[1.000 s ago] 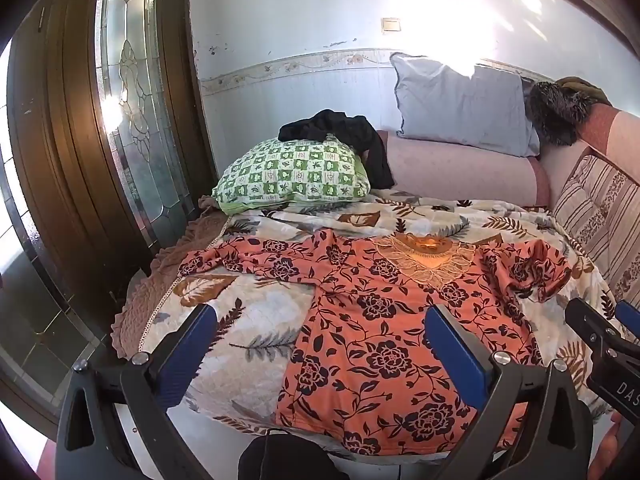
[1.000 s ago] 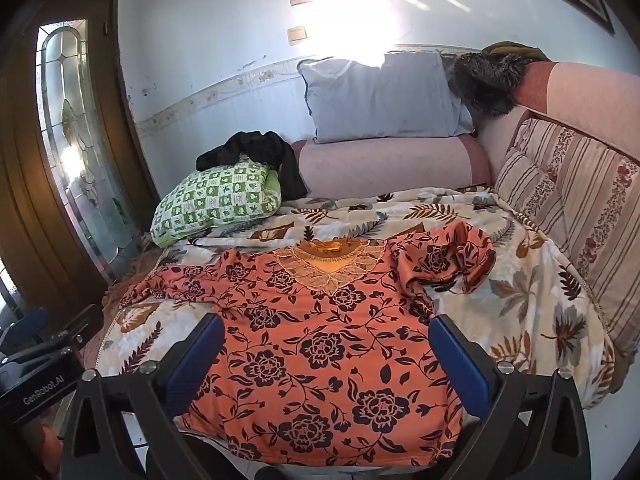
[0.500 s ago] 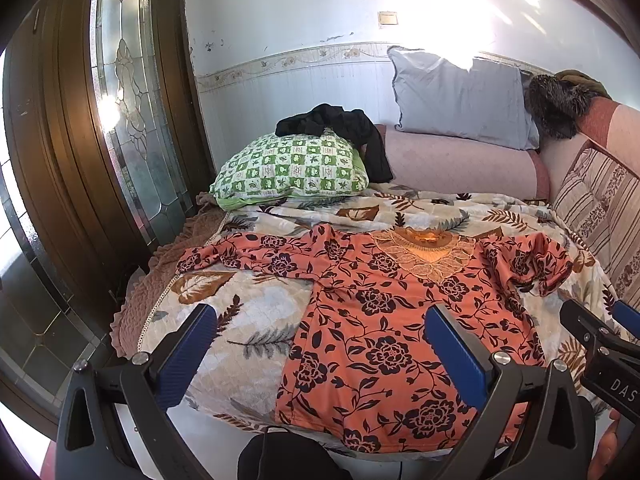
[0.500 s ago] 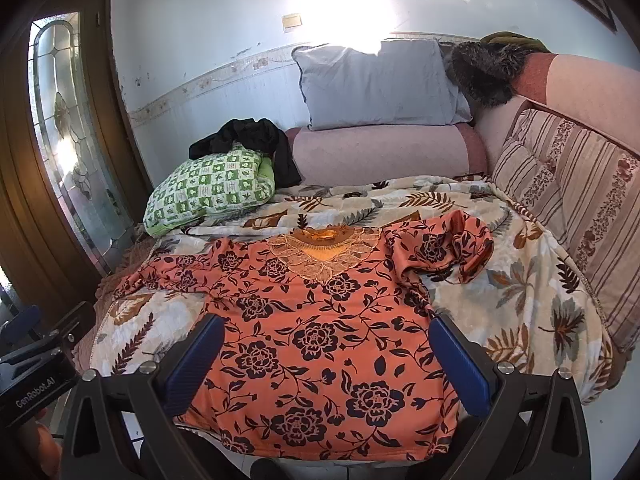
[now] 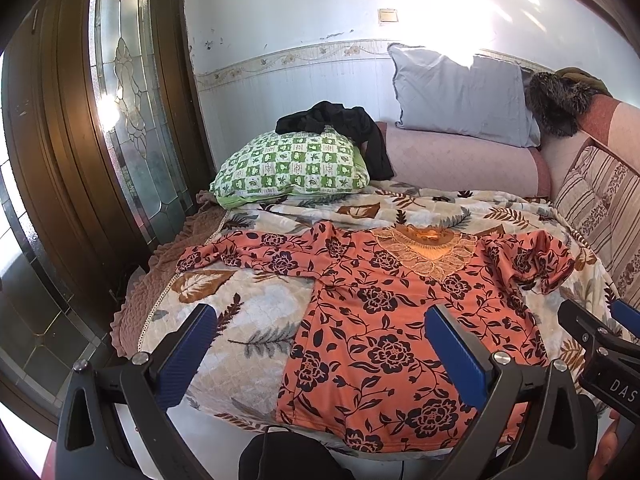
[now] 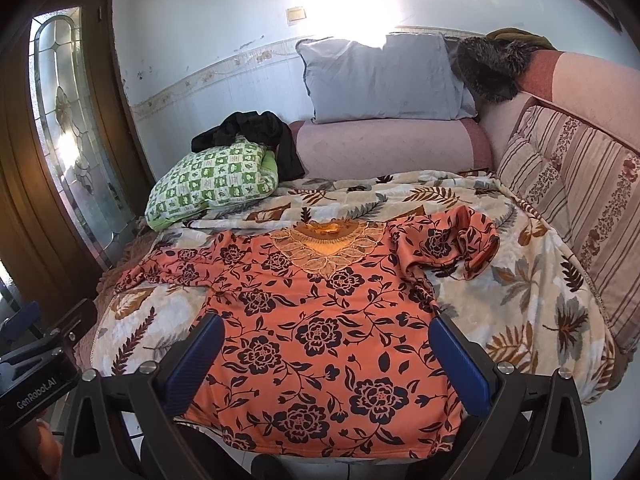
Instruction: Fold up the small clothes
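An orange blouse with dark flowers (image 5: 384, 320) (image 6: 320, 328) lies spread face up on the leaf-print blanket (image 5: 248, 332) (image 6: 520, 300), hem toward me. Its left sleeve (image 5: 240, 254) stretches out flat; its right sleeve (image 6: 448, 244) is crumpled near the shoulder. My left gripper (image 5: 320, 354) hovers open above the blouse's left hem side, holding nothing. My right gripper (image 6: 326, 360) hovers open over the lower middle of the blouse, also holding nothing. Each gripper shows at the edge of the other's view, the right gripper (image 5: 600, 344) and the left gripper (image 6: 36, 344).
A green checked pillow (image 5: 292, 164) with a black garment (image 5: 340, 124) on it sits at the bed's far left. A grey pillow (image 6: 384, 76) leans on a pink bolster (image 6: 392, 148). Striped cushions (image 6: 568, 184) line the right side. A wooden door with glass (image 5: 132, 112) stands left.
Both grippers have drawn back and risen slightly, so the blouse looks a bit farther and more of the bed shows. The blouse has not moved.
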Demonstrator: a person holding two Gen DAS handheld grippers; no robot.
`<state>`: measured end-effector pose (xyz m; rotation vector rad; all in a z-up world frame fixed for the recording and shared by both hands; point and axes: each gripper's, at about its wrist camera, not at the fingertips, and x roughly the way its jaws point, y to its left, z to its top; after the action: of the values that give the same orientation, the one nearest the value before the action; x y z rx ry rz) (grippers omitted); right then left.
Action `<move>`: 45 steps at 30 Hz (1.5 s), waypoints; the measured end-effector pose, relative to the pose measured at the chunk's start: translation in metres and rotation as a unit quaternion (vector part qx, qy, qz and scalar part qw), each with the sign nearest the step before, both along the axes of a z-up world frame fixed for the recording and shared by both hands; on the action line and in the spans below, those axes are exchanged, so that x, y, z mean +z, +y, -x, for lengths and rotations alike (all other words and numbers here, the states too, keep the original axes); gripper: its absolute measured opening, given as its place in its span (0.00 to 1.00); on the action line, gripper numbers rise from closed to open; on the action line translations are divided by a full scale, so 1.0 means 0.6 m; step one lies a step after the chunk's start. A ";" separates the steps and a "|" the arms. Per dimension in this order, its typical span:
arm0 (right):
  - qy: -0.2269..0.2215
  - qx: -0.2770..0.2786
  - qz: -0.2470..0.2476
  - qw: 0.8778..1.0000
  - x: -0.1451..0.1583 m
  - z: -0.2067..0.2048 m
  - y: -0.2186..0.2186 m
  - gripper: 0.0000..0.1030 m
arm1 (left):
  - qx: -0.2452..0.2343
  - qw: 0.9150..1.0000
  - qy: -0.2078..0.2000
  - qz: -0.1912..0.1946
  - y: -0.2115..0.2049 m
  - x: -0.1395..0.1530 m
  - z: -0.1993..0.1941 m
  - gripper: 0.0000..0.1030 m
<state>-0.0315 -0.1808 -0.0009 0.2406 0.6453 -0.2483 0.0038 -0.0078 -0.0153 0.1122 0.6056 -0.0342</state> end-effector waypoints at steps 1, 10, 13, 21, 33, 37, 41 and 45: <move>0.000 0.000 0.001 1.000 0.000 0.000 0.000 1.00 | 0.000 1.000 0.000 0.000 0.000 -0.001 0.000 1.00; 0.005 0.003 -0.003 1.000 -0.007 -0.004 0.000 1.00 | 0.000 1.000 0.001 -0.001 0.000 -0.003 0.000 1.00; 0.004 0.003 -0.003 1.000 -0.007 -0.004 0.000 1.00 | 0.001 1.000 0.001 -0.001 0.000 -0.003 -0.001 1.00; 0.010 0.007 -0.003 1.000 -0.016 -0.009 0.001 1.00 | 0.002 1.000 0.002 -0.002 0.002 -0.007 0.000 1.00; 0.013 0.012 -0.003 1.000 -0.014 -0.016 0.003 1.00 | 0.003 1.000 0.005 -0.003 0.004 -0.011 -0.001 1.00; 0.010 0.012 -0.002 1.000 -0.010 -0.014 0.007 1.00 | 0.001 1.000 0.001 -0.003 0.011 -0.016 0.005 1.00; 0.007 0.013 -0.002 1.000 -0.002 -0.006 0.005 1.00 | -0.001 1.000 -0.001 -0.006 0.014 -0.013 0.011 1.00; 0.003 0.012 -0.004 1.000 0.004 0.003 0.004 1.00 | -0.003 1.000 -0.002 -0.010 0.012 -0.001 0.022 1.00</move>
<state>-0.0332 -0.1786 0.0014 0.2391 0.6539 -0.2244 -0.0096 -0.0004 -0.0157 0.1332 0.6008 -0.0346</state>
